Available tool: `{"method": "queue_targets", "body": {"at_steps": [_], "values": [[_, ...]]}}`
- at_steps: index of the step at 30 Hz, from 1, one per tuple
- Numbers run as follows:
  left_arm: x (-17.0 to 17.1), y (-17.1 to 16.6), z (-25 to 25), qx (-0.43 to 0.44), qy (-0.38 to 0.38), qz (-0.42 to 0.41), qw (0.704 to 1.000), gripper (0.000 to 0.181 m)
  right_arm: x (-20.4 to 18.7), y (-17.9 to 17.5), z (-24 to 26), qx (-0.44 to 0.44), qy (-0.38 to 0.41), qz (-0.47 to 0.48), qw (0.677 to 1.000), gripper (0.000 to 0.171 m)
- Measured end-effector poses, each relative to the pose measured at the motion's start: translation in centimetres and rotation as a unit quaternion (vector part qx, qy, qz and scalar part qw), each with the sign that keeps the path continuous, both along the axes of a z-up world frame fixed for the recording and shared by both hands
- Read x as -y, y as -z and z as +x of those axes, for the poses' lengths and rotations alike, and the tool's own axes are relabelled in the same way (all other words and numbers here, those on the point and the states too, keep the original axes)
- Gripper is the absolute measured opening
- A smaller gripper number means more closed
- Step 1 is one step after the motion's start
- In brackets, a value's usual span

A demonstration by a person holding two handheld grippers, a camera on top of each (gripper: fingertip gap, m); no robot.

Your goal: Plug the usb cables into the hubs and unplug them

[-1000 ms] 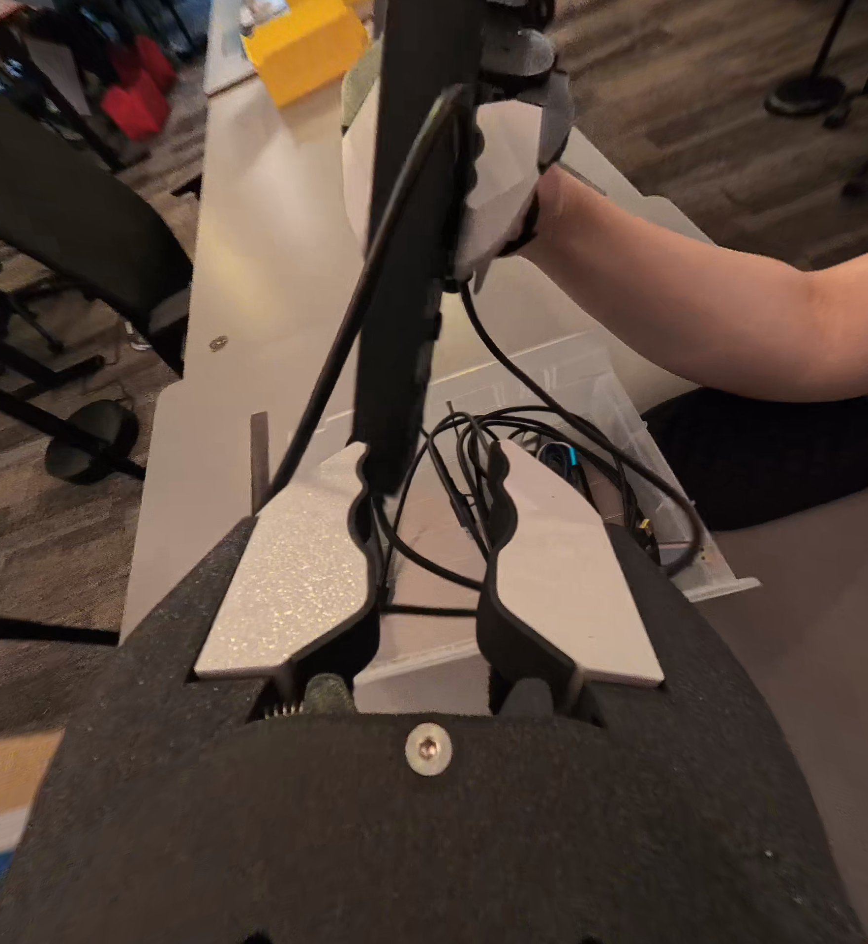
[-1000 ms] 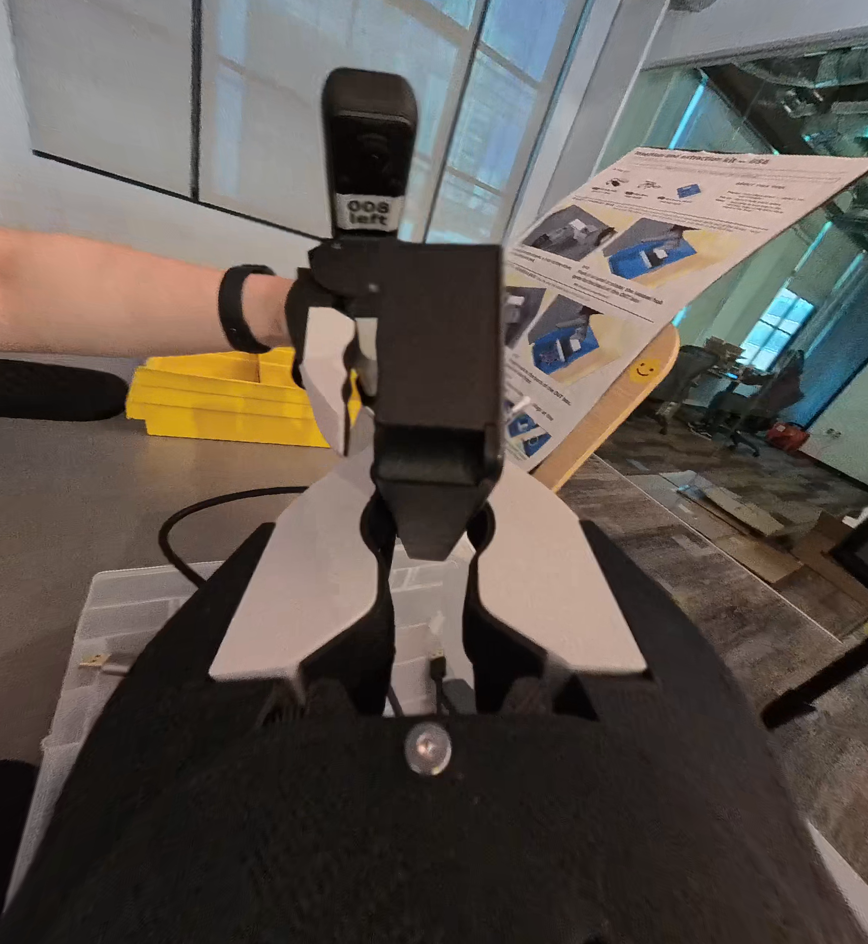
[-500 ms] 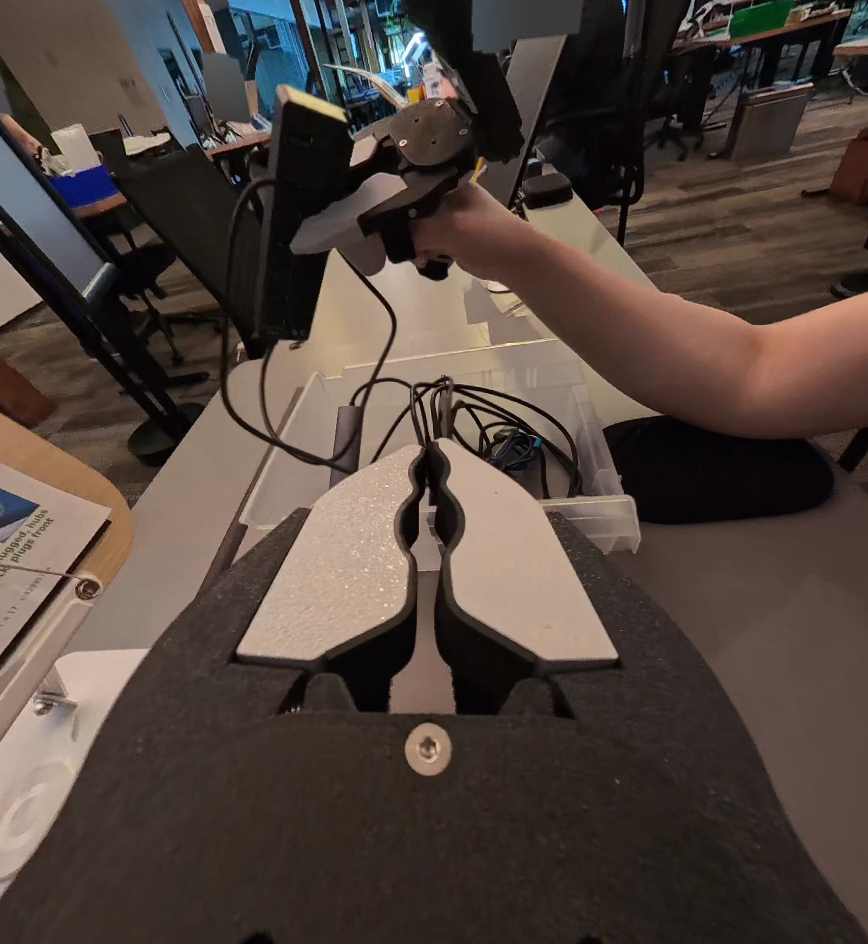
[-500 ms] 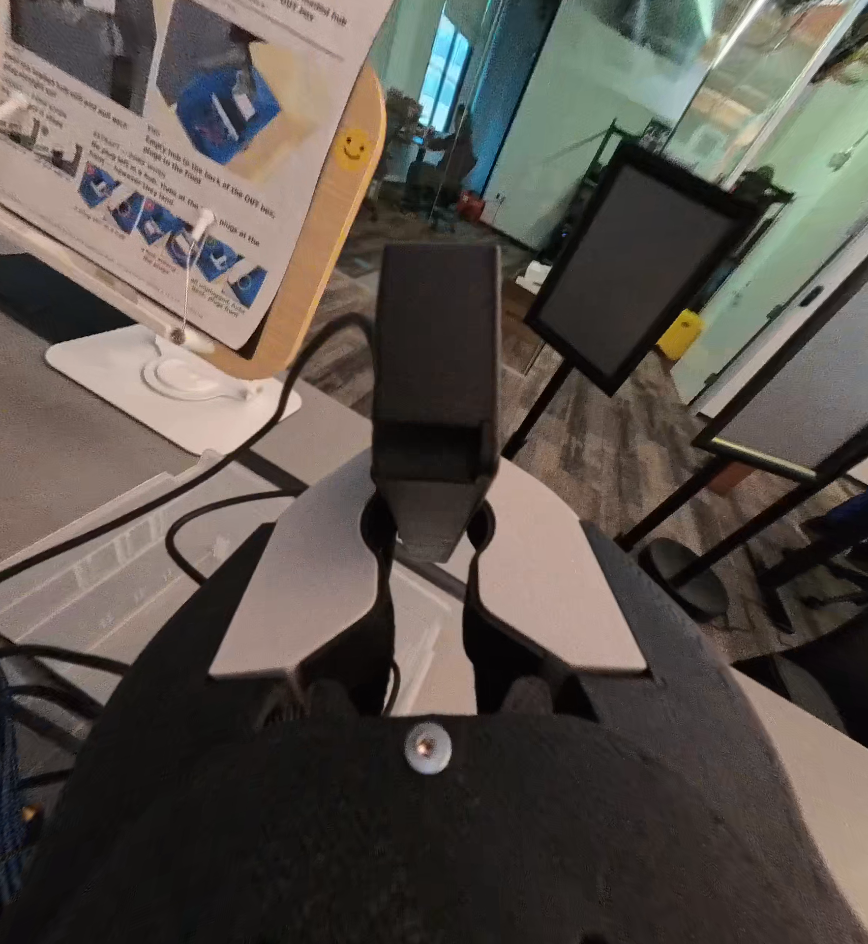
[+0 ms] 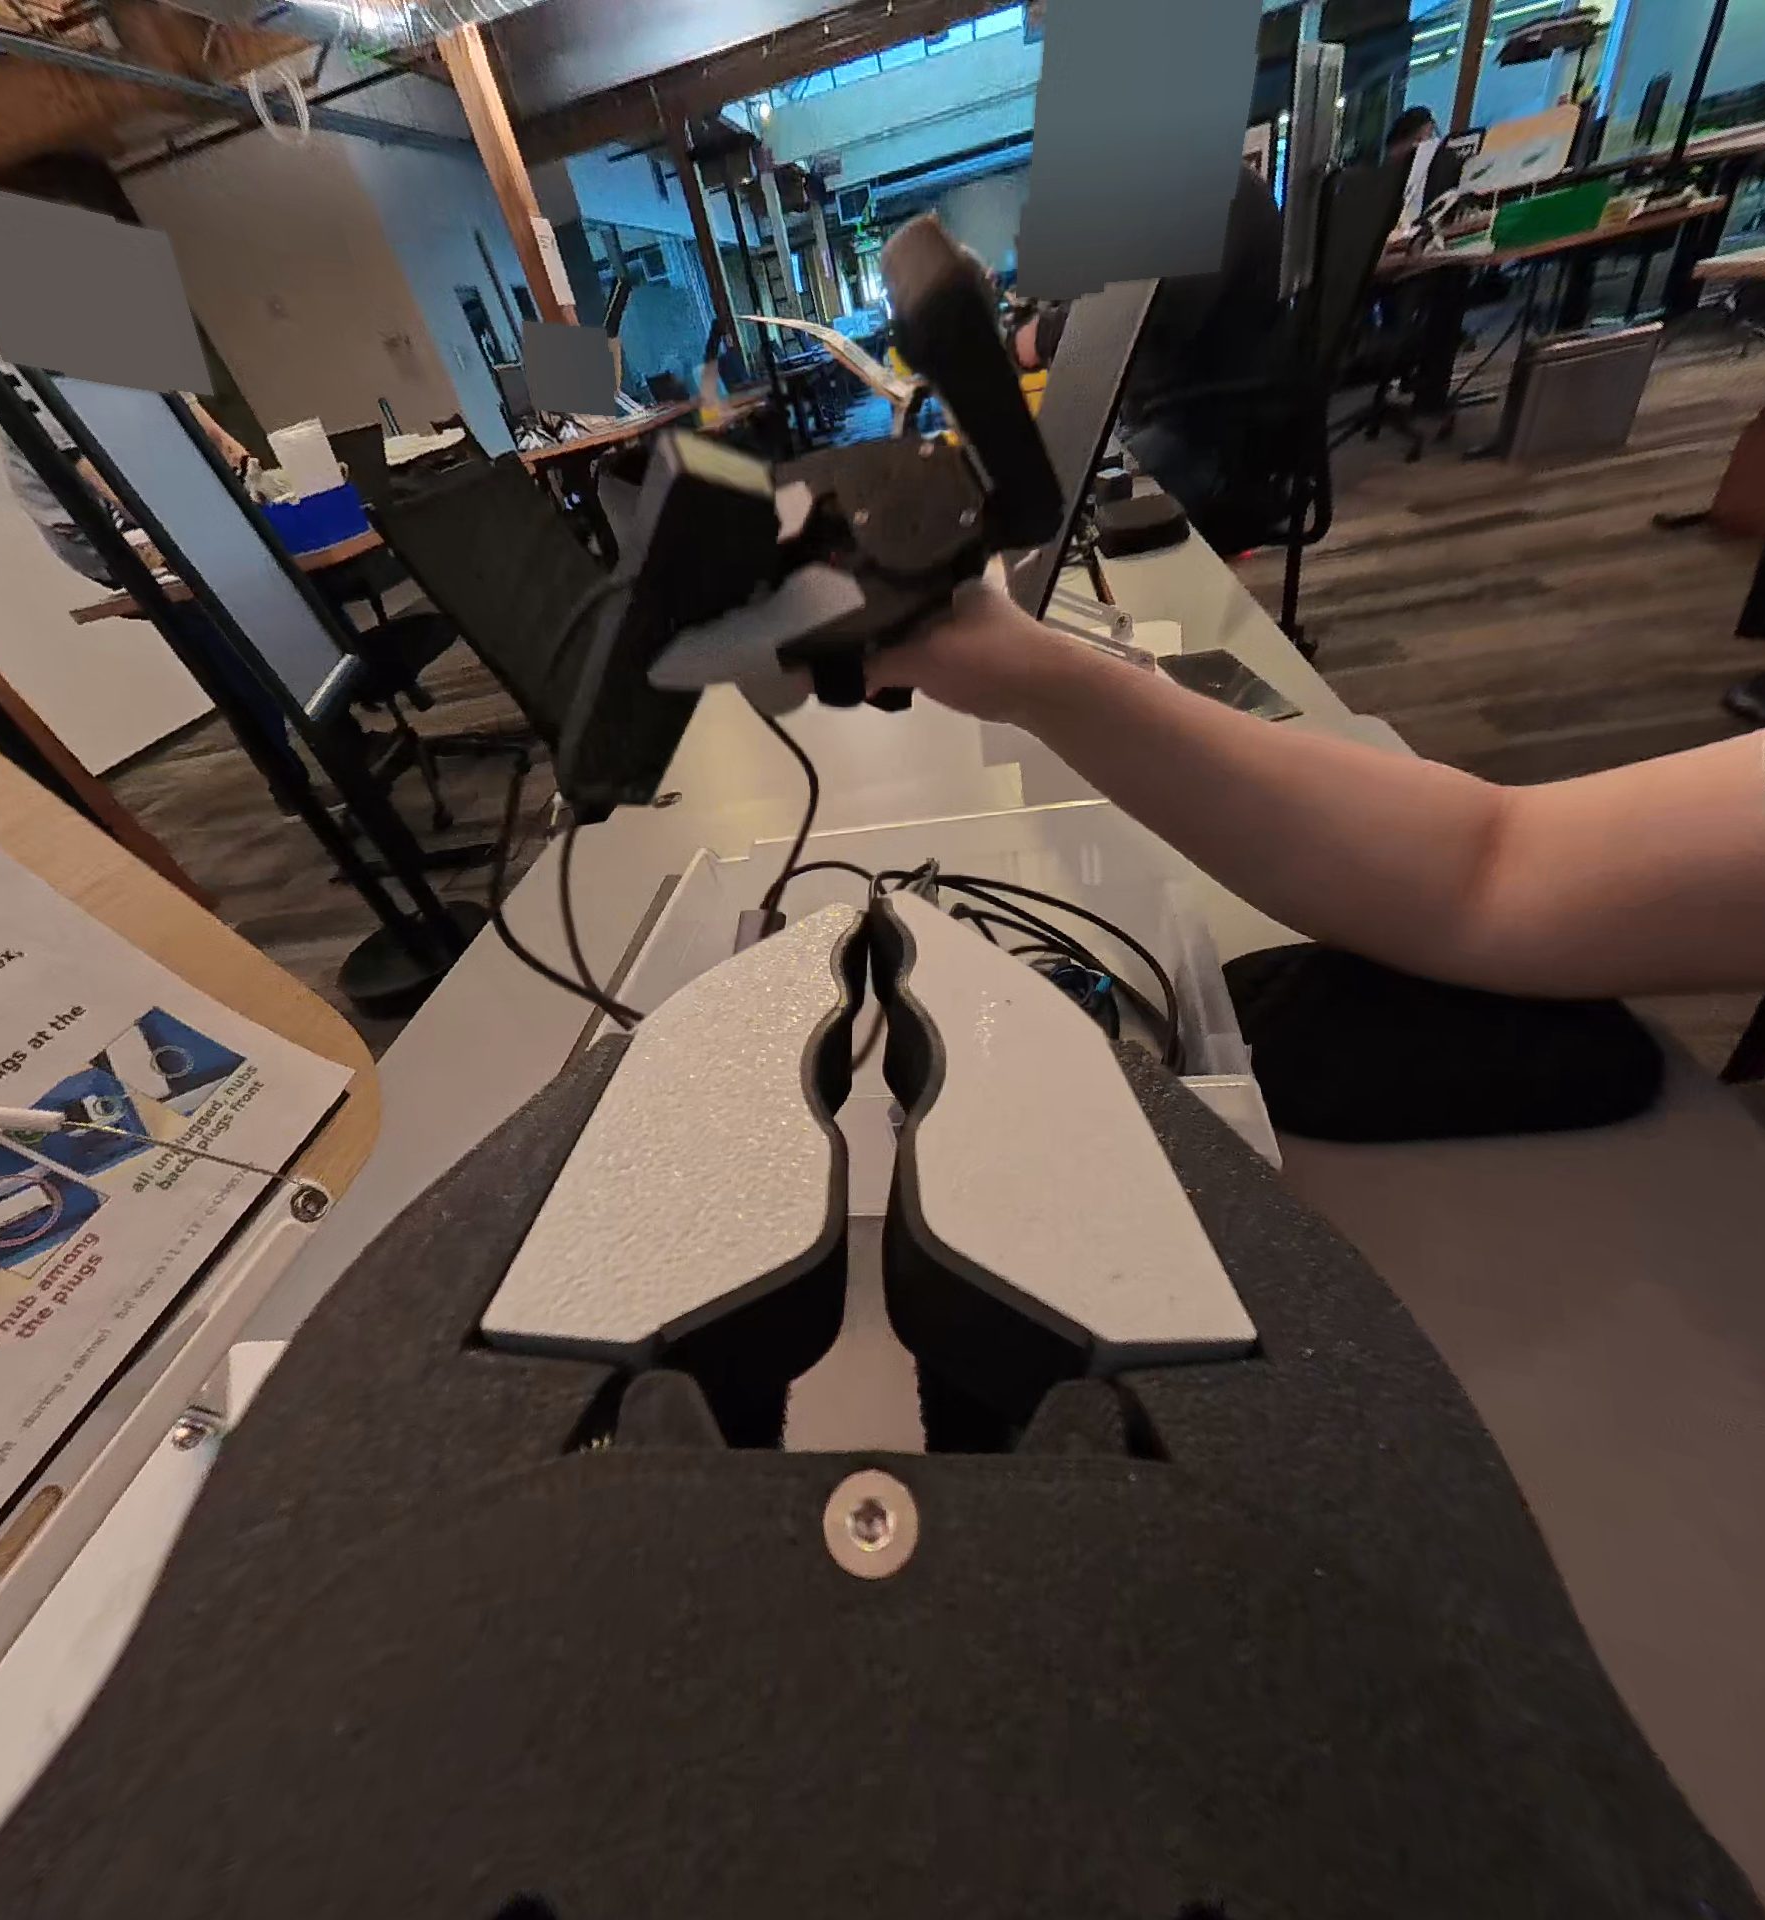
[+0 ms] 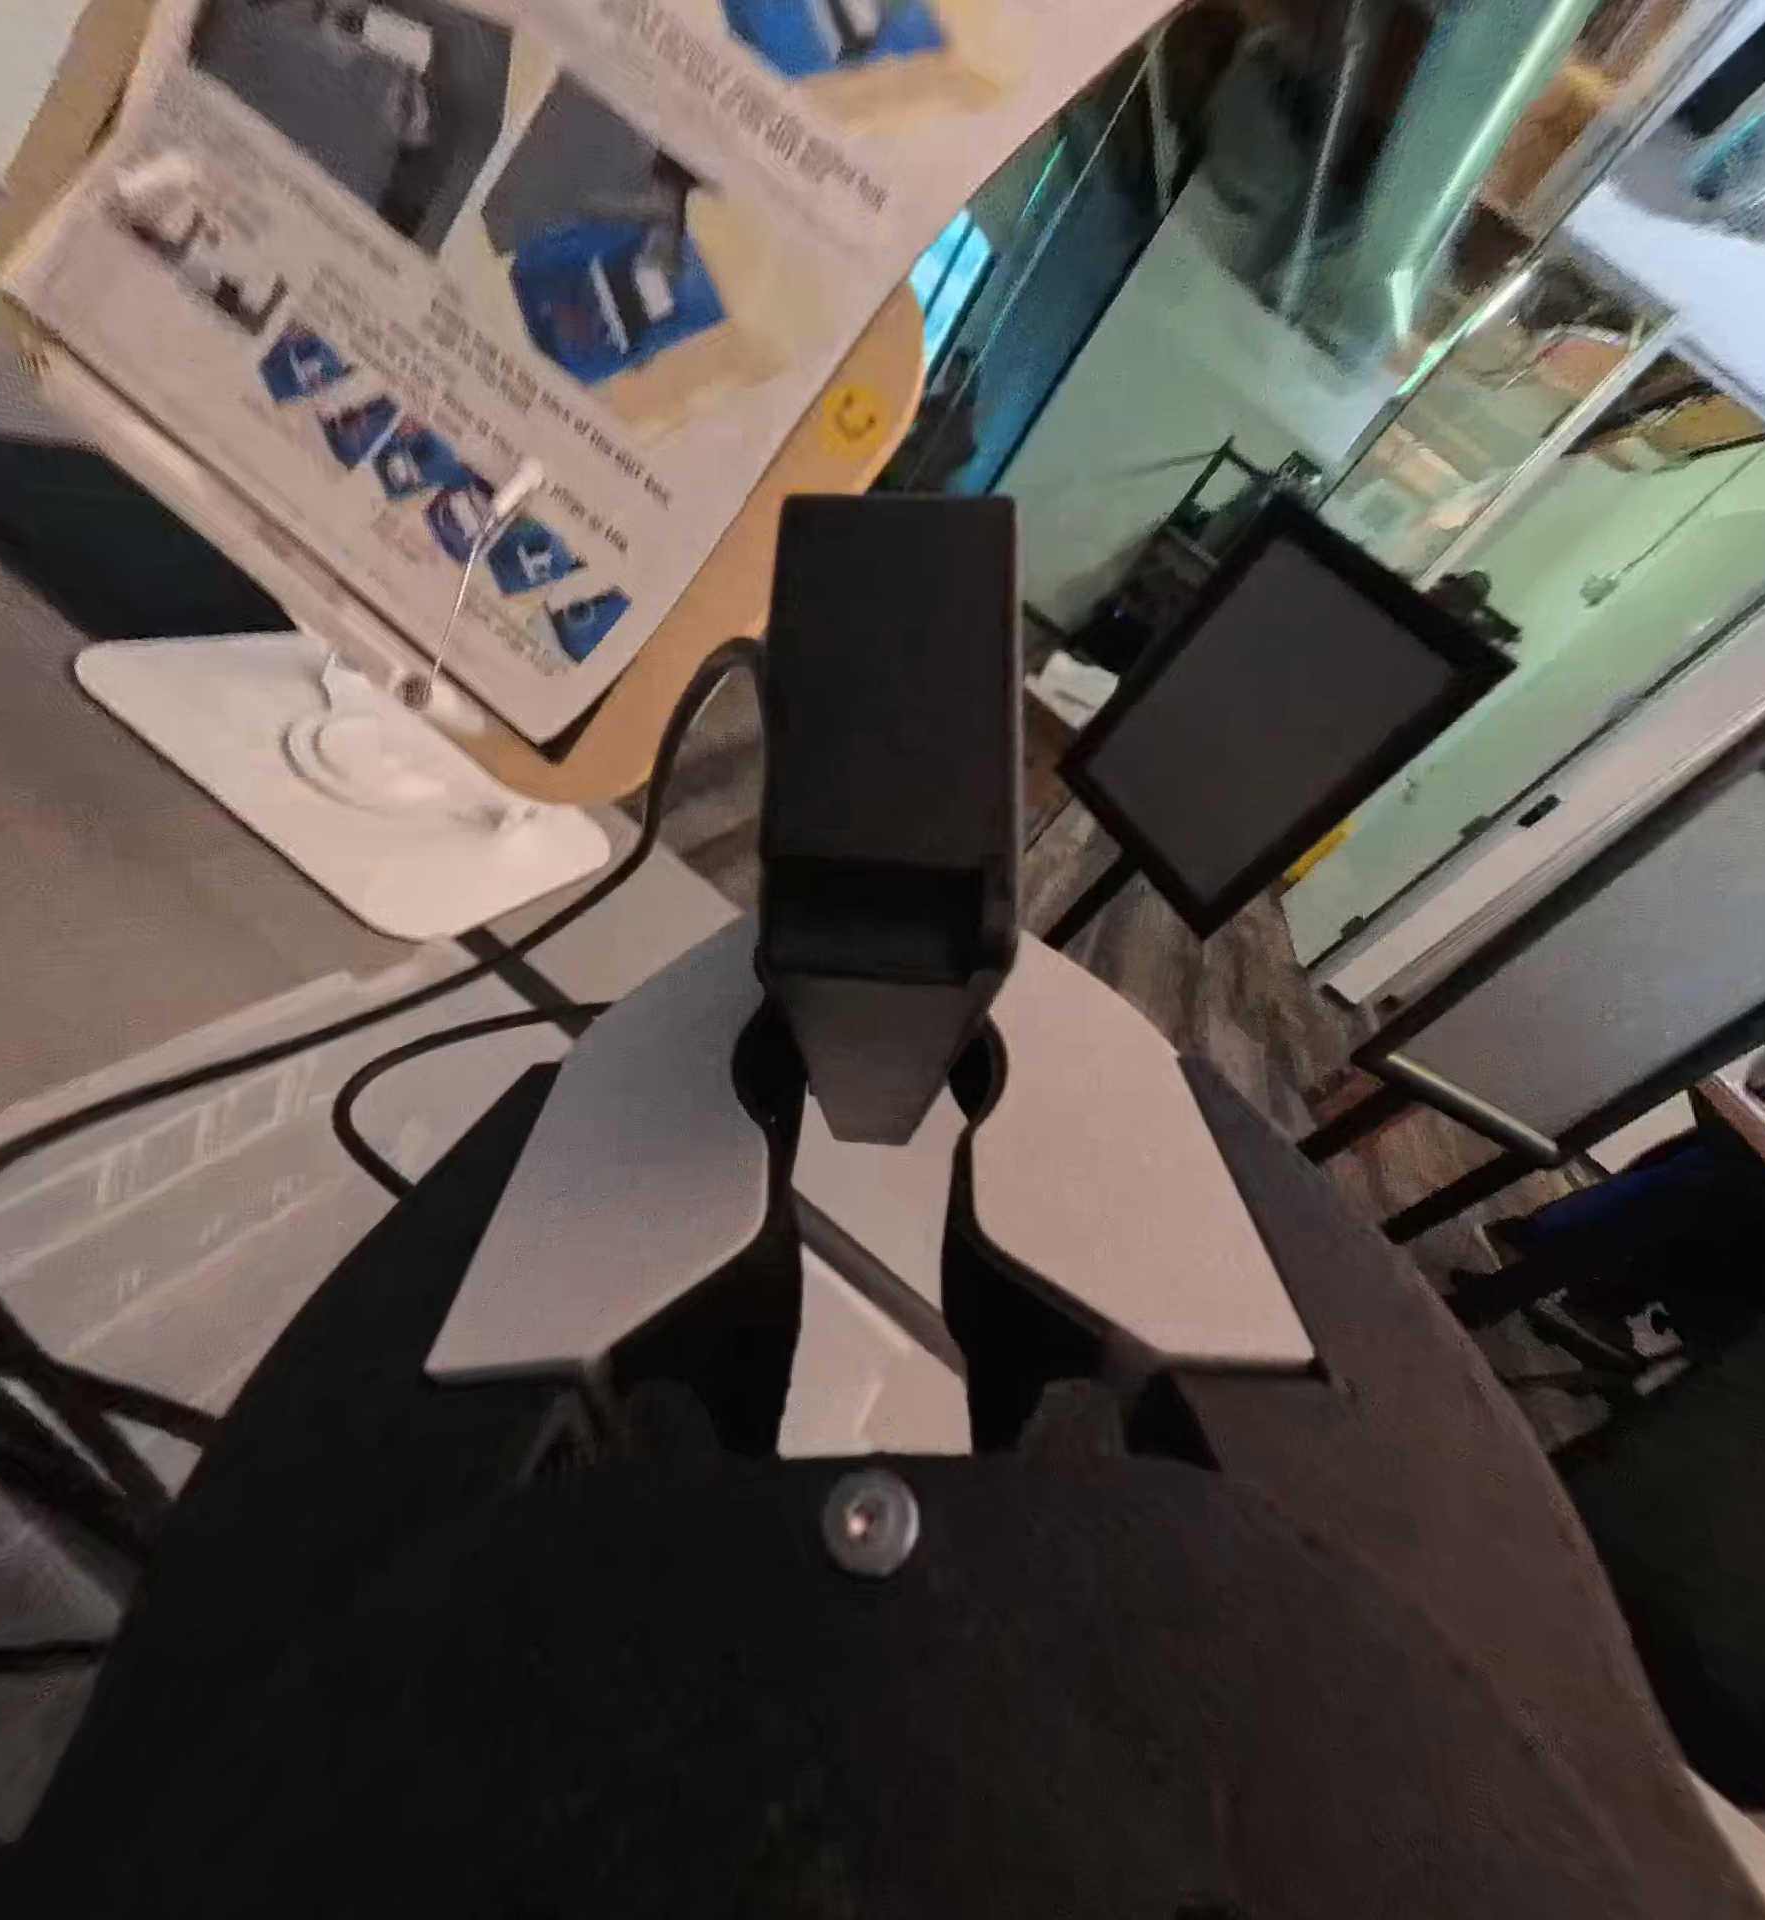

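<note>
My right gripper (image 6: 883,997) is shut on the end of a black box-shaped USB hub (image 6: 888,727) and holds it in the air. A black cable (image 6: 545,935) runs from the hub down to a clear plastic bin (image 6: 182,1195). In the left wrist view the right gripper (image 5: 753,634) holds the hub (image 5: 649,634) up and tilted above the bin (image 5: 1210,1029), which holds a tangle of black cables (image 5: 1065,925). My left gripper (image 5: 870,925) is shut with nothing between its fingers, low at the bin's near side.
A wooden board with a printed instruction sheet (image 5: 78,1091) stands at the left on a white base (image 6: 338,790). A black wrist pad (image 5: 1429,1049) lies right of the bin. A dark screen on a stand (image 6: 1273,727) and office chairs stand beyond the grey table (image 5: 1584,1351). The tips of one gripper are about 25 cm away from the tips of the other.
My left gripper was open around the hub; it has shut and drawn back from it. My right gripper has lifted the hub and swung it up and away over the bin.
</note>
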State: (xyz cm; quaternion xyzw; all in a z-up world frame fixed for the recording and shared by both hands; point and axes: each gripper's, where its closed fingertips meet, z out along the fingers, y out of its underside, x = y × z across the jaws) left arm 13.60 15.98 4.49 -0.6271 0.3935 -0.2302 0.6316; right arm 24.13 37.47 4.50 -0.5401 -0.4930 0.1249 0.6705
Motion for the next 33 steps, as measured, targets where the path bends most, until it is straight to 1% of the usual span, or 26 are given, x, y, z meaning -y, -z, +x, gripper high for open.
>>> {"method": "queue_targets", "body": {"at_steps": [2, 3, 5, 7, 10, 13, 15, 16, 18, 20, 22, 23, 25, 27, 29, 31, 33], "values": [[0.2, -0.1, -0.1, -0.003, -0.002, 0.002, 1.0, 0.0, -0.2, 2.2, -0.9, 0.06, -0.003, -0.006, 0.998, 0.028], [0.3, -0.1, -0.2, -0.006, -0.001, 0.002, 1.0, 0.0, 0.2, 2.8, -1.3, 0.078, -0.019, -0.002, 0.997, 0.028], [0.4, -0.3, -0.3, -0.008, -0.006, 0.003, 1.0, 0.0, 2.0, 3.9, -2.1, 0.108, -0.081, -0.021, 0.991, 0.028], [0.6, -0.5, -0.2, -0.004, -0.003, 0.001, 1.0, 0.0, 3.5, 5.1, -2.3, 0.127, -0.132, -0.077, 0.98, 0.029], [1.2, -1.4, 0.0, 0.028, 0.016, 0.002, 0.999, 0.0, 2.8, 6.8, -1.8, 0.163, -0.114, -0.104, 0.975, 0.029], [1.4, -1.7, 0.1, 0.037, 0.026, 0.004, 0.999, 0.0, 3.0, 10.4, -1.2, 0.223, -0.125, -0.175, 0.951, 0.029], [1.2, -1.4, 0.0, 0.027, 0.018, 0.005, 0.999, 0.0, 2.4, 13.0, -0.6, 0.269, -0.101, -0.211, 0.934, 0.03], [1.1, -1.2, 0.0, 0.02, 0.018, 0.002, 1.0, 0.0, 2.1, 13.5, -0.6, 0.27, -0.087, -0.229, 0.931, 0.03], [0.9, -0.7, 0.1, 0.007, 0.012, -0.005, 1.0, 0.0, 1.4, 13.1, -0.7, 0.23, -0.065, -0.275, 0.931, 0.03], [0.7, -0.3, 0.1, -0.006, 0.004, -0.008, 1.0, 0.0, 1.7, 13.2, -0.6, 0.205, -0.069, -0.326, 0.92, 0.031], [0.5, 0.2, 0.2, -0.024, -0.002, -0.015, 1.0, 0.0, 1.9, 13.0, -0.4, 0.2, -0.072, -0.334, 0.918, 0.03], [0.5, 0.5, 0.2, -0.037, -0.007, -0.02, 0.999, 0.0, 1.8, 12.7, 0.0, 0.213, -0.054, -0.325, 0.92, 0.03], [0.3, 1.2, 0.1, -0.068, -0.023, -0.028, 0.997, 0.0, 2.0, 12.3, 1.5, 0.273, 0.003, -0.294, 0.916, 0.029], [0.1, 1.6, -0.1, -0.093, -0.041, -0.03, 0.994, 0.0, 2.6, 12.8, 2.4, 0.344, 0.044, -0.254, 0.903, 0.029], [0.2, 1.7, 0.2, -0.103, -0.043, -0.027, 0.993, 0.0, 3.0, 14.0, 1.4, 0.375, 0.04, -0.247, 0.893, 0.029], [0.4, 1.6, 0.7, -0.103, -0.035, -0.026, 0.994, 0.0, 2.8, 15.7, 0.3, 0.383, 0.032, -0.261, 0.886, 0.03], [0.5, 1.5, 1.1, -0.104, -0.031, -0.024, 0.994, 0.0, 2.7, 15.8, -1.5, 0.354, 0.005, -0.256, 0.9, 0.031]]}}
